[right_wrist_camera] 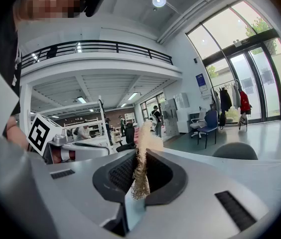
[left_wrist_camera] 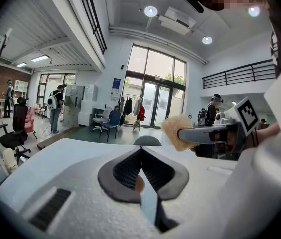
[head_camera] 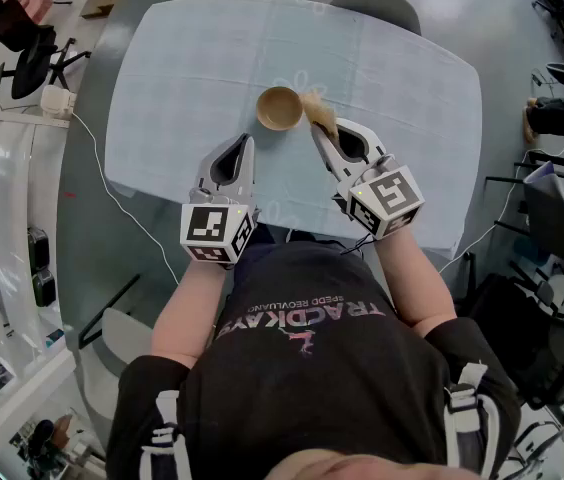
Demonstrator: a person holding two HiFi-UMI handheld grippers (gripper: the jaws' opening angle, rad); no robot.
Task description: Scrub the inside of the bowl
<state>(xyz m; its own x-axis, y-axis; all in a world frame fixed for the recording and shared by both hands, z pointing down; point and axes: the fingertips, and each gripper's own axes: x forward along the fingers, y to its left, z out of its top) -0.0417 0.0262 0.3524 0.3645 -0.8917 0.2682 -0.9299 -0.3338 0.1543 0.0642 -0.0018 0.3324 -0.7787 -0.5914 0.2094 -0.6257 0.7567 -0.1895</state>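
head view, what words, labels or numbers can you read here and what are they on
"TRACDKAYS", as near as it reads, letters uncertain: on the person's dark shirt.
Smaller line above it on the shirt: too small to read.
Left cube and right cube: square black-and-white markers only, no words.

tabletop (head_camera: 182, 88) w/ pale blue cloth | gray chair (head_camera: 377, 8) tucked at its far edge | black office chair (head_camera: 22, 53) off left on the floor | white cable (head_camera: 112, 196) trailing past the tabletop's left side | clothes rack (left_wrist_camera: 130, 106) by big glass doors (left_wrist_camera: 155, 91)
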